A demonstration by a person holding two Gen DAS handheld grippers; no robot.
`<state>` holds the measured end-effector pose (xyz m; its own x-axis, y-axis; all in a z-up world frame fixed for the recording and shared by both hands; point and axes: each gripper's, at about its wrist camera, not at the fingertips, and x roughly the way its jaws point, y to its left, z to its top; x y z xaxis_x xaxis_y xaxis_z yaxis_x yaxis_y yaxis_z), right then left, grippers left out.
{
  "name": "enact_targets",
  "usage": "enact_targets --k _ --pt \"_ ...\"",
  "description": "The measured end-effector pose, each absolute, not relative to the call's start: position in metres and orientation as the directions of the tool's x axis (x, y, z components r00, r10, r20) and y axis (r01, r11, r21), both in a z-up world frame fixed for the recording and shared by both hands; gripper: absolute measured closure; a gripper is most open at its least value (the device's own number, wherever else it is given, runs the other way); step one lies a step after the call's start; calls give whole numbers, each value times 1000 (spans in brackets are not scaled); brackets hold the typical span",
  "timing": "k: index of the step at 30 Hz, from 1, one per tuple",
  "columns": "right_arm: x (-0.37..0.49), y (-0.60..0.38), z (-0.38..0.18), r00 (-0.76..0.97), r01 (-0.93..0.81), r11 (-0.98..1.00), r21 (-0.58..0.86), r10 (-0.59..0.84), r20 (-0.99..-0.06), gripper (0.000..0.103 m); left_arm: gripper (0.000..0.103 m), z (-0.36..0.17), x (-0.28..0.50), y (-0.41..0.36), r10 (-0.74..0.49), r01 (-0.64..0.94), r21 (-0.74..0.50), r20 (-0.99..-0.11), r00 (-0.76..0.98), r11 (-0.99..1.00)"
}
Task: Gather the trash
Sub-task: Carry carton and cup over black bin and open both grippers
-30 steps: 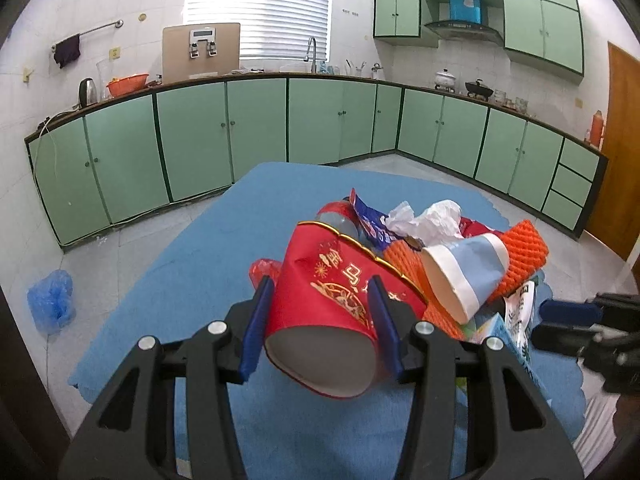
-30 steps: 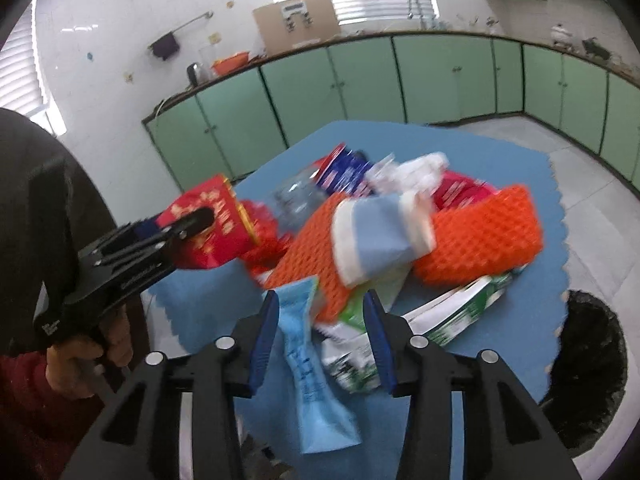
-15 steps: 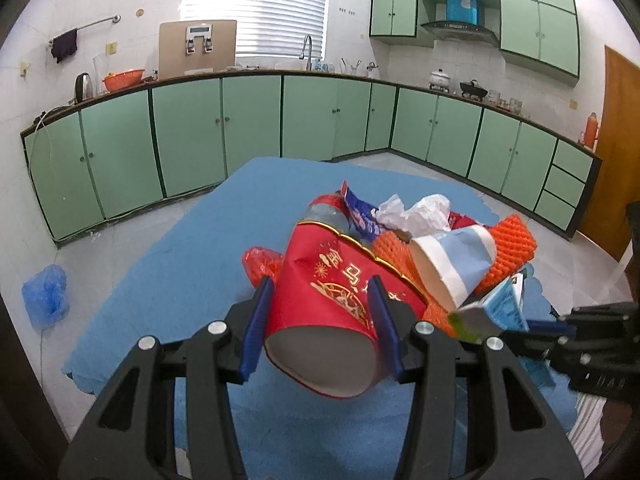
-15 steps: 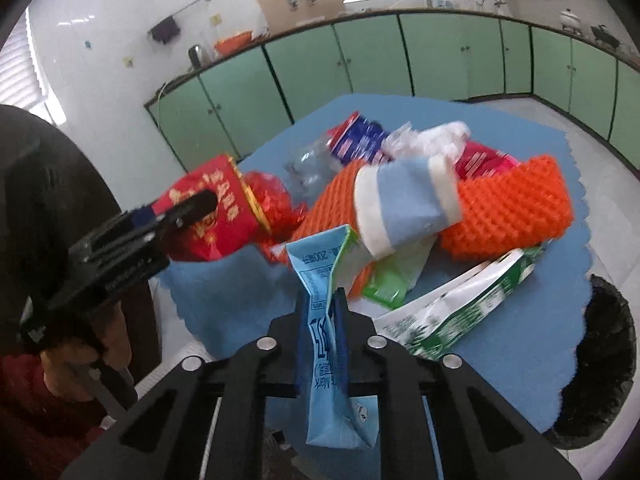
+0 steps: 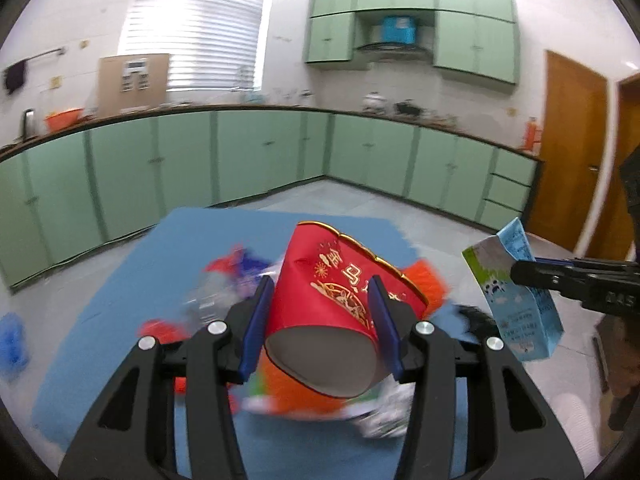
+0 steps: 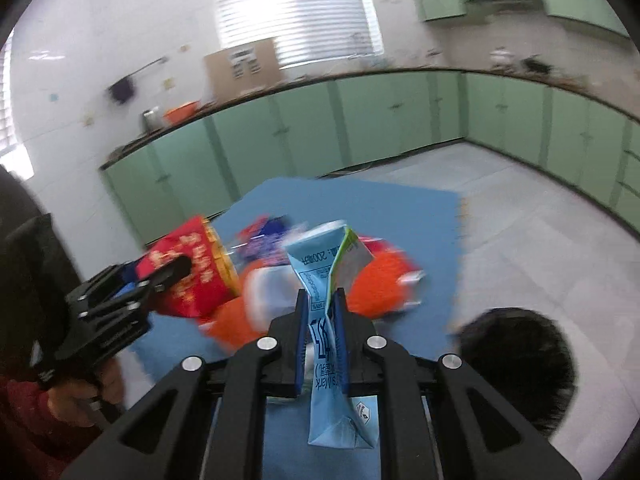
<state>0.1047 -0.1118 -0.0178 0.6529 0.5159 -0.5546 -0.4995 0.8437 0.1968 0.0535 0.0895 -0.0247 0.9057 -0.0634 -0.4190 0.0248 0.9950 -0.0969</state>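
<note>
My left gripper (image 5: 320,300) is shut on a red paper cup with gold print (image 5: 336,304), held above the trash pile; it also shows in the right wrist view (image 6: 188,276). My right gripper (image 6: 322,300) is shut on a flattened light blue milk carton (image 6: 328,320), lifted off the pile; the carton shows at the right of the left wrist view (image 5: 520,296). The blurred pile, with orange foam netting (image 6: 376,280) and wrappers, lies on the blue mat (image 6: 360,196).
A black trash bag (image 6: 520,364) sits open on the floor at the mat's right edge. Green cabinets (image 5: 256,152) line the walls around a grey tiled floor. A blue bag (image 5: 12,344) lies on the floor at left.
My right gripper closed on the blue carton and lifted it up and to the right. My left gripper rose with the red cup. Both views swung, blurring the pile.
</note>
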Motion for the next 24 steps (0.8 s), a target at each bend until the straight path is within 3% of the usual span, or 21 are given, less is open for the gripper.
enact_targets --k 8,21,23,24 --pt "135 -220 -40 749 -233 953 196 304 -588 90 57 -40 118 -19 -280 251 -125 -420 863 960" --pt "193 -326 -105 740 -9 973 232 163 -652 90 56 -118 222 -149 -411 381 -174 -548 728 908" --pt "201 -337 -115 733 16 973 230 145 -665 88 54 -128 231 -157 -419 390 -180 -571 706 903" --pt "205 -341 -119 729 27 973 227 136 -671 86 45 -131 233 -158 -422 391 -185 -577 699 901"
